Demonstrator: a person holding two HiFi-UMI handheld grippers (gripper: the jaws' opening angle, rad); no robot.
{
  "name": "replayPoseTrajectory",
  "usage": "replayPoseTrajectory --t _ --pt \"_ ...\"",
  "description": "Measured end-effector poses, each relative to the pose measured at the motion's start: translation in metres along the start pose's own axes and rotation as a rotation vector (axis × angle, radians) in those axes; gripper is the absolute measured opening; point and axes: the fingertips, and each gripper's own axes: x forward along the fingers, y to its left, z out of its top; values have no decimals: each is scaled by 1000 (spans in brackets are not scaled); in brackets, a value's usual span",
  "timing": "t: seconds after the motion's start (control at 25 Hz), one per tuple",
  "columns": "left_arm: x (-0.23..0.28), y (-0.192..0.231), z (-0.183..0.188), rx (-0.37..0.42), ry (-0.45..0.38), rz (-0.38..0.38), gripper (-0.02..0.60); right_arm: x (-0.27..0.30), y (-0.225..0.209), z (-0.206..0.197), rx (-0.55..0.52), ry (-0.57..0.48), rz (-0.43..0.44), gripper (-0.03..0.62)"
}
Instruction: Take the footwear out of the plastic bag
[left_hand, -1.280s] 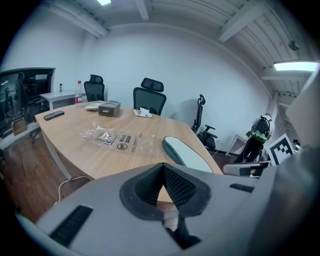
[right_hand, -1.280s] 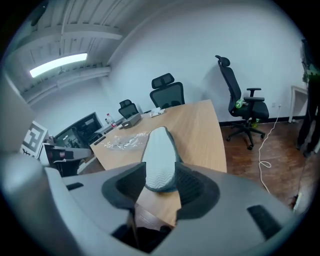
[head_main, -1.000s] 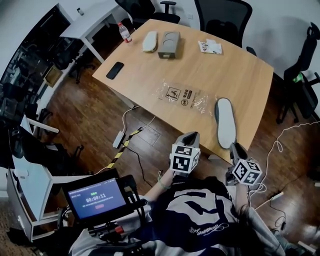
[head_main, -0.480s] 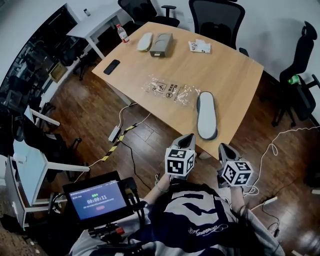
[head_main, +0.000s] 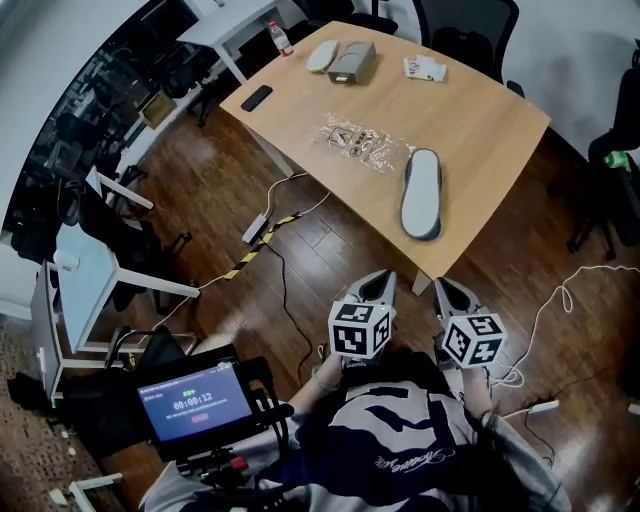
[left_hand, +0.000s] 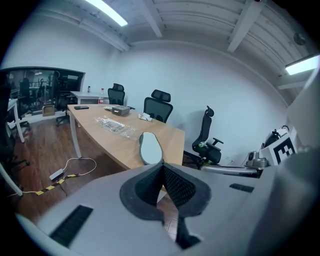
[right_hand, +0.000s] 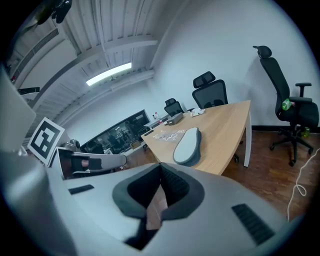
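A grey-and-white slipper (head_main: 421, 195) lies sole-up on the wooden table (head_main: 490, 120), near its front corner. The clear plastic bag (head_main: 365, 143) lies flat and empty just beyond it. Both grippers are held close to the person's body over the floor, well short of the table. My left gripper (head_main: 383, 278) is shut with nothing in it, and so is my right gripper (head_main: 439, 286). In the left gripper view the slipper (left_hand: 149, 148) and bag (left_hand: 116, 125) show past the shut jaws. The right gripper view shows the slipper (right_hand: 188, 145) and bag (right_hand: 169, 134) too.
On the far table end are a black phone (head_main: 256, 98), a grey box (head_main: 352, 62), a white pad (head_main: 322, 56), a bottle (head_main: 277, 38) and papers (head_main: 426, 68). Cables and a power strip (head_main: 255, 228) lie on the floor. Office chairs (head_main: 468, 28) ring the table.
The person has backed away from the table, so both grippers now sit farther from the slipper and bag. Slipper and bag have not moved on the table.
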Motion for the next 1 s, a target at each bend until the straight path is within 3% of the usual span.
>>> replayPoseTrajectory --t 0.44,1.0 --pt "-38 -13 -27 41 6 47 2 -23 41 -29 19 9 86 -6" --pt "-70 17 -36 21 -16 30 2 -14 83 -43 -3 26 58 -6"
